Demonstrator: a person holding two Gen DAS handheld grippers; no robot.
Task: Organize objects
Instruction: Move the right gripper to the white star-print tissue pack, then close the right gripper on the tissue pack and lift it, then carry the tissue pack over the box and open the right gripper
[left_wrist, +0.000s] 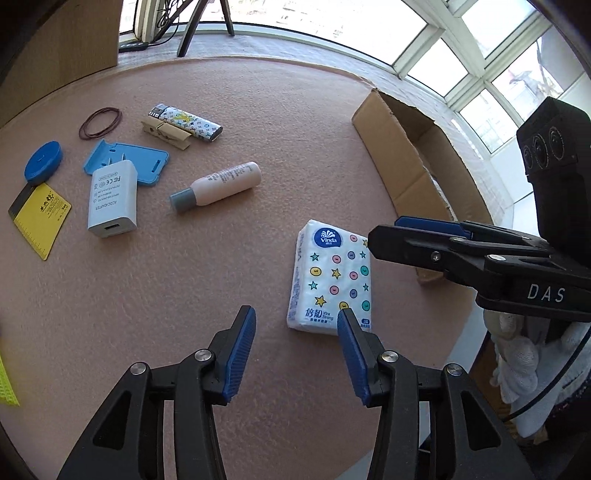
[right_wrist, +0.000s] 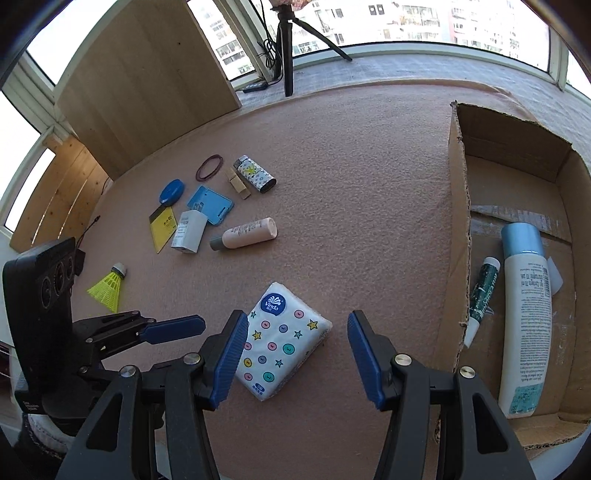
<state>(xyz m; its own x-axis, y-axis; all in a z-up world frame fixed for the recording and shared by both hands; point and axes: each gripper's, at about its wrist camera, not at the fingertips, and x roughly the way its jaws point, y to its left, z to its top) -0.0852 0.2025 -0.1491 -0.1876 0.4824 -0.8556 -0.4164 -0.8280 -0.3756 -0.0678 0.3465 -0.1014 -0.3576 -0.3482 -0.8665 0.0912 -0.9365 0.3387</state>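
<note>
Both tongs hovered open over the tissue pack, a pick-up for the box apparently in hand.

Nearest, the right tongs (right_wrist: 297, 354) stood open and empty, with the tissue pack (right_wrist: 282, 339) flat on the tabletop (right_wrist: 351, 177) under their left pad; the left tongs (left_wrist: 295, 354) gaped empty just beside it. The next move probably called for centring one pair over the pack, closing, then carrying it to the cardboard box (right_wrist: 458, 229), where a white bottle (right_wrist: 524, 314) already lay. Farther off, a pink bottle (right_wrist: 245, 233) and a charger (right_wrist: 189, 232) waited.
</note>
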